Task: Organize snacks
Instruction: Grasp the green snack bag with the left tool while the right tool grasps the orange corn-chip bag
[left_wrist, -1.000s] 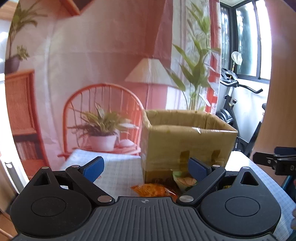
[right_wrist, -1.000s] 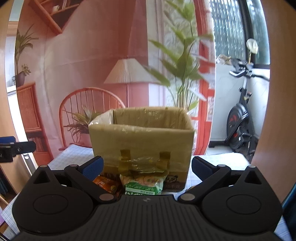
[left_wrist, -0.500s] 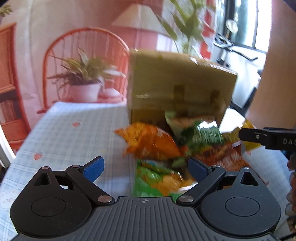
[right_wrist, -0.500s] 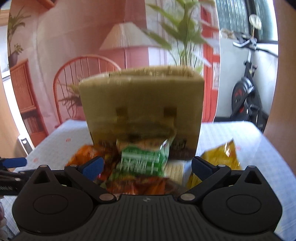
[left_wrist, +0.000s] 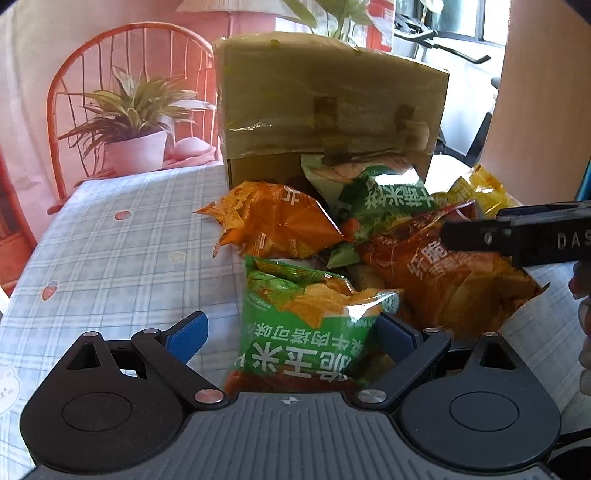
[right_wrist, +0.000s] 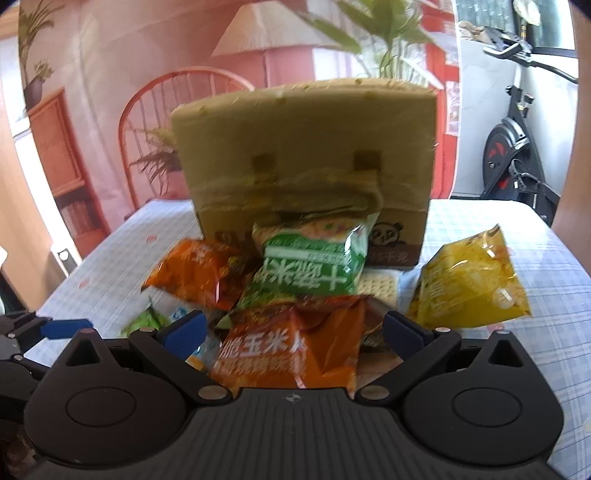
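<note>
Left wrist view: left gripper (left_wrist: 291, 332) fingers spread, empty, a green corn-chip bag (left_wrist: 306, 325) between them. Right gripper (right_wrist: 293, 328) likewise spread over an orange bag (right_wrist: 291, 350). Snacks are heaped loose on the surface against the cardboard box (left_wrist: 328, 110). Sorting looks unstarted; every visible bag is left.

Black ribbed tool (left_wrist: 290, 334) bodies, blue finger pads (left_wrist: 186, 334), silver screws, white "DAS" lettering.
</note>
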